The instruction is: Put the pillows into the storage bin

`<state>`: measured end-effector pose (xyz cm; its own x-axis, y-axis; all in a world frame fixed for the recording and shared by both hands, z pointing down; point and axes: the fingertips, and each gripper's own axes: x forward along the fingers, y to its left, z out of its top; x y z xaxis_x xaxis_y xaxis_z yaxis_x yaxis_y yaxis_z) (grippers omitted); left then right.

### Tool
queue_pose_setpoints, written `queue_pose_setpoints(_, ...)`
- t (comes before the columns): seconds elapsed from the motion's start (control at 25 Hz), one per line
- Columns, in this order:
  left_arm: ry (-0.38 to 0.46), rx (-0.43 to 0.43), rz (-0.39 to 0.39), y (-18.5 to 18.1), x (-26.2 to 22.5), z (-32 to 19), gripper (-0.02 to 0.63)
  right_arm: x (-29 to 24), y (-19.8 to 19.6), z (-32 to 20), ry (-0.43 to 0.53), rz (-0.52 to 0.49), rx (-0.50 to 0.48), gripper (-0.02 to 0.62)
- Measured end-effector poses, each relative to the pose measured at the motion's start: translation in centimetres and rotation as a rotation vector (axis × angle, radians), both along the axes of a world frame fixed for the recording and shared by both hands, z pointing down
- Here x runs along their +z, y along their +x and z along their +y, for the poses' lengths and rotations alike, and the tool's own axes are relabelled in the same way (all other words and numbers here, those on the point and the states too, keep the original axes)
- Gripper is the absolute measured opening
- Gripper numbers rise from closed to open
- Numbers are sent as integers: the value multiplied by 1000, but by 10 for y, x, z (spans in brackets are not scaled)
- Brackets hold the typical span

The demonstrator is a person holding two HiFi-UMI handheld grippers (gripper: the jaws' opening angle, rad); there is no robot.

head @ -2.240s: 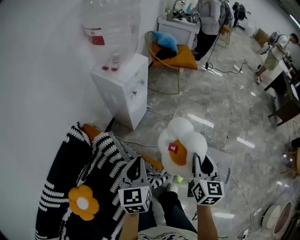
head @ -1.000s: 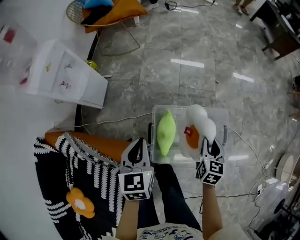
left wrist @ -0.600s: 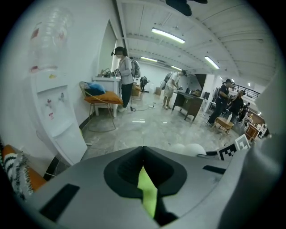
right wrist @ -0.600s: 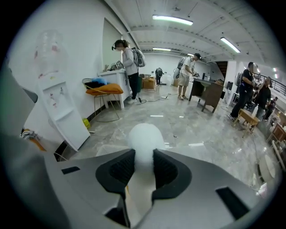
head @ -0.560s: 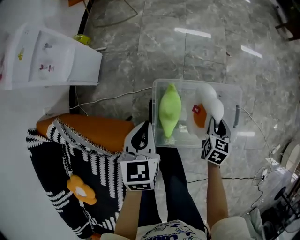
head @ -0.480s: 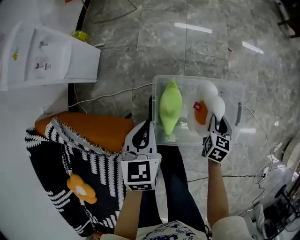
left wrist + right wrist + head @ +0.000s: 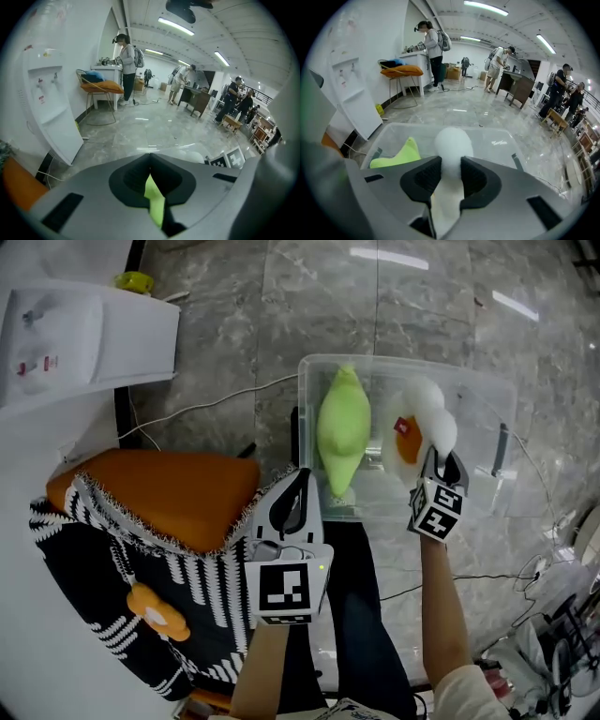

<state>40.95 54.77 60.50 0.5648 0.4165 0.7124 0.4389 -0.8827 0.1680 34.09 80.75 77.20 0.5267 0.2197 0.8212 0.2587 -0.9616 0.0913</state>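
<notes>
A clear plastic storage bin (image 7: 302, 409) stands on the marble floor in front of me. A lime-green pillow (image 7: 342, 432) lies in its left half. My right gripper (image 7: 438, 460) is shut on a white egg-shaped pillow (image 7: 417, 423) with an orange centre, holding it over the bin's middle. In the right gripper view the white pillow (image 7: 452, 140) bulges out past the right gripper (image 7: 450, 174), with the green pillow (image 7: 401, 154) and the bin's rim (image 7: 393, 125) behind. My left gripper (image 7: 300, 479) hovers shut at the bin's near left corner. The green pillow (image 7: 154, 201) shows beyond the left gripper (image 7: 150, 161).
A white water dispenser (image 7: 84, 334) stands at the upper left. An orange cushion (image 7: 159, 488) under a black-and-white striped throw (image 7: 112, 587) lies left of my legs (image 7: 361, 615). A cable (image 7: 206, 404) runs along the floor. People (image 7: 126, 56) stand far across the room.
Both grippers have sunk toward the bin. The white pillow came down with the right gripper, from the bin's near edge to over its middle. The green pillow has not moved.
</notes>
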Motion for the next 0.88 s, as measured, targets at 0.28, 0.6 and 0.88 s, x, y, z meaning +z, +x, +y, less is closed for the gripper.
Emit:
queue_pose_setpoints(0.28,-40,-45,9,-7,40,12,14,60,-12,0,-3,-55,-9,129)
queue_pose_setpoints(0.6,-32,-20,-42,-30,69,19,14,109,-15,-15,-38,-125,-81,140)
queue_pose_setpoints(0.88,-34,-80,-57,-46,74,4,14,108,-3,-51,0,-103,-152,169)
